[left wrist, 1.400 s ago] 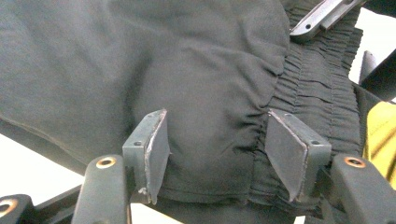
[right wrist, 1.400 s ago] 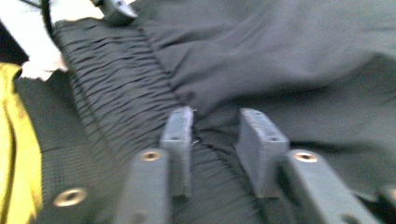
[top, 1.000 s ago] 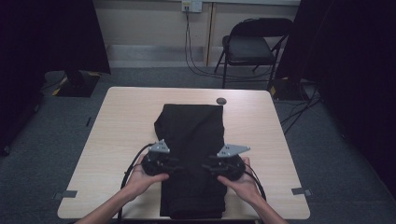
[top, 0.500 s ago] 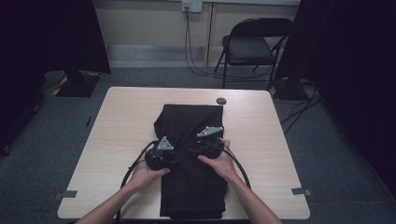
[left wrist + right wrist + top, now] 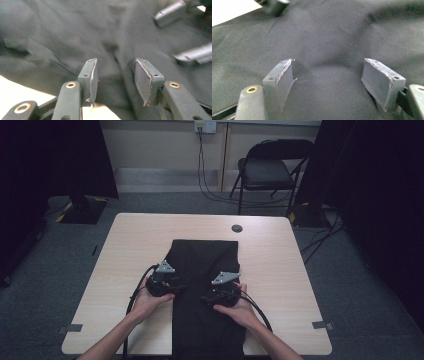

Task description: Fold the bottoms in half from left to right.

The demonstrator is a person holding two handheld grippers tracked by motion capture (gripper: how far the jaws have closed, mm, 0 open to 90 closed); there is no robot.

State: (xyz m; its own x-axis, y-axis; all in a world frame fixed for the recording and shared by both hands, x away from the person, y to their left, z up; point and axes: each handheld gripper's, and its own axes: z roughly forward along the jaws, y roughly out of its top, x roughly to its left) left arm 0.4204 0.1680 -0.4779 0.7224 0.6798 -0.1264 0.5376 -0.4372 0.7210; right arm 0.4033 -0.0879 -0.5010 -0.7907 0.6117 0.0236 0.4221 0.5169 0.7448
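Your left claw (image 5: 115, 80) has just been opening on the black cloth (image 5: 205, 265) – nothing pinched; your right claw (image 5: 334, 82) gapes wide above it.

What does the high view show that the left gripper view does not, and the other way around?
High view alone: the chair, the wall socket, the round grommet in the table, and both forearms. Left gripper view alone: the left claw's pads close up, apart, with a cloth fold between them. Both: the black cloth, bare tabletop and the right claw.
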